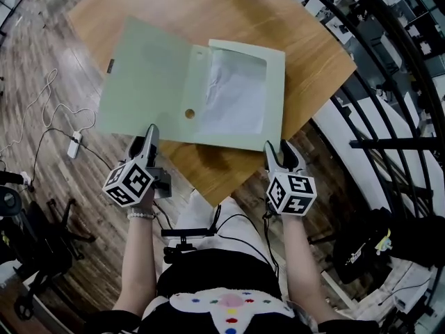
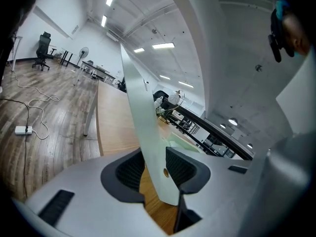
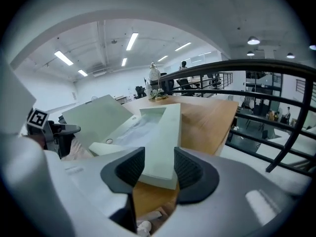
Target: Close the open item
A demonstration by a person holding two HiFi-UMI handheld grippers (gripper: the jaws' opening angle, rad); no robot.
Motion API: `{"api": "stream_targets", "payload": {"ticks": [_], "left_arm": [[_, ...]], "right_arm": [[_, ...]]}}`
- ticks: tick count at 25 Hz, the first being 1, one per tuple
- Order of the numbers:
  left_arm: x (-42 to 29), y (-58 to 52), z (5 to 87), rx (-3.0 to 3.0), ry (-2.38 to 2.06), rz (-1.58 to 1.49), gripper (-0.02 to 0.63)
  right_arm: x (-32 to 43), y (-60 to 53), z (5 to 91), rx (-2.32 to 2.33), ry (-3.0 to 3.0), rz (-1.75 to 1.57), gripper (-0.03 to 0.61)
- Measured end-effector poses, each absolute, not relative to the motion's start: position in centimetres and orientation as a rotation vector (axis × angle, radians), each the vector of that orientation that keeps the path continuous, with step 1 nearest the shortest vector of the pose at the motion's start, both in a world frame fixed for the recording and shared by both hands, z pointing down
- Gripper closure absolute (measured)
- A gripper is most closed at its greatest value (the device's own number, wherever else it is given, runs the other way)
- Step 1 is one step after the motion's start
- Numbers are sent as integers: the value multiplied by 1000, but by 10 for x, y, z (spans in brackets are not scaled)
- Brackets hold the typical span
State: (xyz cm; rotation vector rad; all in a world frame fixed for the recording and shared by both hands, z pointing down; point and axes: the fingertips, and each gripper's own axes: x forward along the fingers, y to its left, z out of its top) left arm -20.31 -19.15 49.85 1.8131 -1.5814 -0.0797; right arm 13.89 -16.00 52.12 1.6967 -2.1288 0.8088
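A pale green box folder (image 1: 146, 82) lies open on the wooden table (image 1: 208, 12). Its cover is spread to the left, and its tray side with white papers (image 1: 236, 92) is on the right. My left gripper (image 1: 149, 132) is at the cover's near edge. In the left gripper view the thin cover (image 2: 143, 127) passes between the jaws of the left gripper (image 2: 155, 169), which stand wider than the cover. My right gripper (image 1: 281, 148) is at the folder's near right corner. In the right gripper view that corner (image 3: 158, 132) lies between the spread jaws of the right gripper (image 3: 158, 169), ungripped.
A black metal railing (image 1: 389, 61) runs close along the table's right side. On the wood floor at the left lie a white power strip (image 1: 74, 145) with cables and a black chair base (image 1: 28, 242). A dark bag (image 1: 368, 245) sits at the lower right.
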Motion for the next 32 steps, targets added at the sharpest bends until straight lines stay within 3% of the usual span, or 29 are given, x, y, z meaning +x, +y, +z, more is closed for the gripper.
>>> {"api": "stream_targets", "payload": {"ticks": [15,32], "left_arm": [[-181,-188,464,1909,-1613,-44,591],[-96,-184,431,2301,-1571,494,592]], "right_arm": [[143,-160,530,1635,-2175,798,396],[144,-158,527,1618,-2224,795,399]]}}
